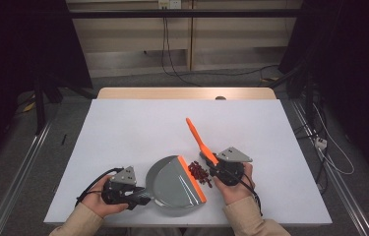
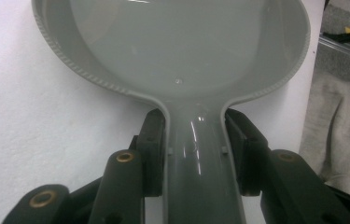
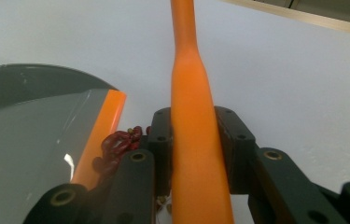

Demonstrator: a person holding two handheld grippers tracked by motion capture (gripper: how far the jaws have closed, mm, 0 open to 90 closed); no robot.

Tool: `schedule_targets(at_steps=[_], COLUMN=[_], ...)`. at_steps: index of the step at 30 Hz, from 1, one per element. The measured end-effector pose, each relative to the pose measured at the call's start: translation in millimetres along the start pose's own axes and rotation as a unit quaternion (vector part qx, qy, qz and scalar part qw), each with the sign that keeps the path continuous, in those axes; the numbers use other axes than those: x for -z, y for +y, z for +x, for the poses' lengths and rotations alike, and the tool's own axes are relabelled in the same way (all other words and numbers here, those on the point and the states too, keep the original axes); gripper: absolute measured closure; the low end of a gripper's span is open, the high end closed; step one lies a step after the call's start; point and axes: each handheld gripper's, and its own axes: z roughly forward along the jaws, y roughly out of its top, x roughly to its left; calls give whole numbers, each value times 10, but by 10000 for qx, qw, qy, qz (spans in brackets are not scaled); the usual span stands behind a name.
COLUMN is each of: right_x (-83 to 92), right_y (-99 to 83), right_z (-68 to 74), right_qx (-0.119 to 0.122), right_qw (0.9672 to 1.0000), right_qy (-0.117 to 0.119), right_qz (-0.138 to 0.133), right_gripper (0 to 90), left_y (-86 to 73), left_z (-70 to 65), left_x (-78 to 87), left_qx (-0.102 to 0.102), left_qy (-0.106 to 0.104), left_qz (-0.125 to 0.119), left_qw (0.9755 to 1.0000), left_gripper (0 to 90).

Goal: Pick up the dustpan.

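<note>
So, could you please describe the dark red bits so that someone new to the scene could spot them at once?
Start at the white table and find the grey dustpan near its front edge. Along the dustpan's orange lip, on the right gripper's side, lies a heap of small red bits. They are the only loose, dark red things there.

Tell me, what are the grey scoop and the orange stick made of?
The grey scoop looks like smooth, shiny plastic: light glints off it and its rim is moulded with tiny ridges. The orange stick held in the right tongs seems plastic too, but duller, with a soft sheen. I can't be sure.
</note>
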Motion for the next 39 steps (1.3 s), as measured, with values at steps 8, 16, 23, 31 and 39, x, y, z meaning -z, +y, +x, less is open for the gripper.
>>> schedule_targets(at_steps=[8, 16, 23, 31, 39], right_x=[-20, -30, -53, -84, -98], right_y=[4, 6, 9, 24, 20], right_z=[96, 154, 228, 342, 435], right_qx=[14, -142, -279, -266, -323], right_qw=[10000, 9996, 9987, 9981, 9974], right_qy=[93, 255, 414, 522, 593], right_qz=[-30, -67, -124, -180, -257], right_gripper=[701, 699, 697, 698, 698], left_y=[-3, -9, -5, -2, -4], left_z=[-4, 6, 11, 15, 13], left_x=[-3, -13, -15, -10, -15], left_qx=[51, 90, 116, 107, 166], left_qy=[36, -46, -48, -35, -50], left_qz=[26, -9, -17, -10, -27], left_qw=[10000, 9999, 9999, 9999, 9998], left_gripper=[623, 622, 623, 623, 623])
